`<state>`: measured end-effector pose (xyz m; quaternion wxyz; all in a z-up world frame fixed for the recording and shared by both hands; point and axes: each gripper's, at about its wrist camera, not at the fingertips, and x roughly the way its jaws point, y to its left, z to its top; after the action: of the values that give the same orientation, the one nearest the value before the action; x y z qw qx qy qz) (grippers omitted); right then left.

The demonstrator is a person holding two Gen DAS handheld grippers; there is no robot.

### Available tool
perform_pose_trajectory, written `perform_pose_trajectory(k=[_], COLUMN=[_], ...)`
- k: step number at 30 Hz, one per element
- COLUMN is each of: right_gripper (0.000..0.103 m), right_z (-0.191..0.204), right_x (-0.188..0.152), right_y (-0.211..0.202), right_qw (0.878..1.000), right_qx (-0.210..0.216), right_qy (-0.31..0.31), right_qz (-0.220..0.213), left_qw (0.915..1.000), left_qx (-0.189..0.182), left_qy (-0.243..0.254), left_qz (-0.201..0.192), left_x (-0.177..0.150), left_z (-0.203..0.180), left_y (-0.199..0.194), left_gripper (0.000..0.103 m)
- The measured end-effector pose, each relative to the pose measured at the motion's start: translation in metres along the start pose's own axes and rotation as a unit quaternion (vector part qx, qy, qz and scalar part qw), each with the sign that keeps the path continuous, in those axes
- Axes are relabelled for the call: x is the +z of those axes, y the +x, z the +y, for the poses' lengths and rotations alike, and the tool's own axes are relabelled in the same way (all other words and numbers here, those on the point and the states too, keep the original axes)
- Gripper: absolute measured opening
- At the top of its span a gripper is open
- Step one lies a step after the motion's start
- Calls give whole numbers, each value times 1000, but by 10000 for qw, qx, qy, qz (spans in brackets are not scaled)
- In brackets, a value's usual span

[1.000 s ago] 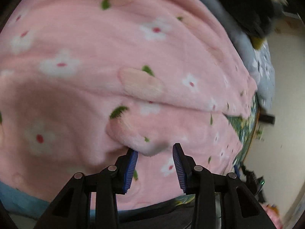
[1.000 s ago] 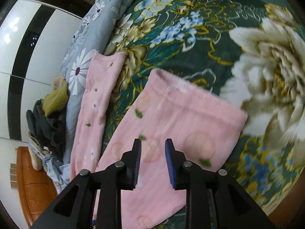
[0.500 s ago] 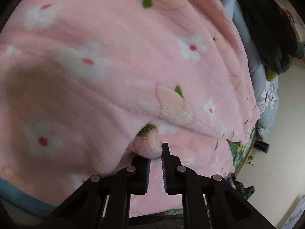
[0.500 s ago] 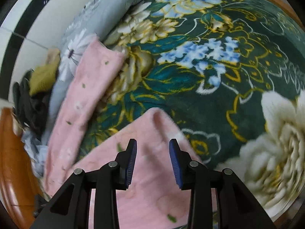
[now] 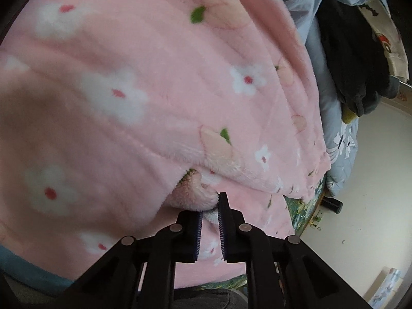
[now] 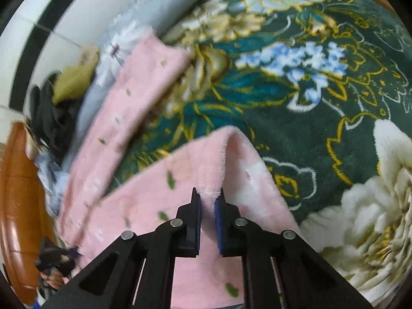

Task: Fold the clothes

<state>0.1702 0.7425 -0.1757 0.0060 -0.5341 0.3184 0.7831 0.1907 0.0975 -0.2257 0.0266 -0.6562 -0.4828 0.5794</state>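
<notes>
1. Where the dark green floral plush blanket (image 6: 303,139) covers the bed, the pink fleece garment with white flowers and green leaves (image 6: 144,206) lies spread on top of it, its two long legs running across the blanket toward the far side.
2. The right gripper (image 6: 208,200) has its jaws narrowed onto a raised fold of the garment's nearer leg, lifting that hem off the blanket.
3. The left gripper (image 5: 209,207) has its jaws nearly together, pinching a fluffy bunched edge of the same pink garment (image 5: 159,97).
4. Beyond the blanket's far edge lie a pale grey-blue flowered quilt (image 5: 340,139) and a heap of dark clothes (image 5: 352,59).
</notes>
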Motion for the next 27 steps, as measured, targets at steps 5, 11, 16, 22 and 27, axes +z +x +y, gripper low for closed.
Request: perform_pose_trajectory(k=[5, 11, 16, 22, 27], right_gripper=[9, 8, 8, 8, 8], right_z=[7, 16, 23, 27, 25], right_x=[-2, -7, -11, 30, 58], right_y=[-29, -77, -118, -71, -17], right_qw=[9988, 9954, 9909, 9959, 9960], right_qx=[190, 365, 511, 17, -424], right_qy=[114, 180, 236, 456, 633], right_qz=[-440, -869, -1226, -776, -458], left_qw=[9992, 9946, 9884, 9952, 9931], left_qx=[-193, -796, -1049, -522, -224], left_qy=[308, 662, 1016, 684, 1122], left_qz=[-139, -80, -410, -464, -272], left_x=[-8, -32, -23, 28, 16], left_z=[-11, -14, -45, -49, -58], left_y=[-16, -84, -97, -18, 1], left_gripper=[6, 5, 2, 2, 1])
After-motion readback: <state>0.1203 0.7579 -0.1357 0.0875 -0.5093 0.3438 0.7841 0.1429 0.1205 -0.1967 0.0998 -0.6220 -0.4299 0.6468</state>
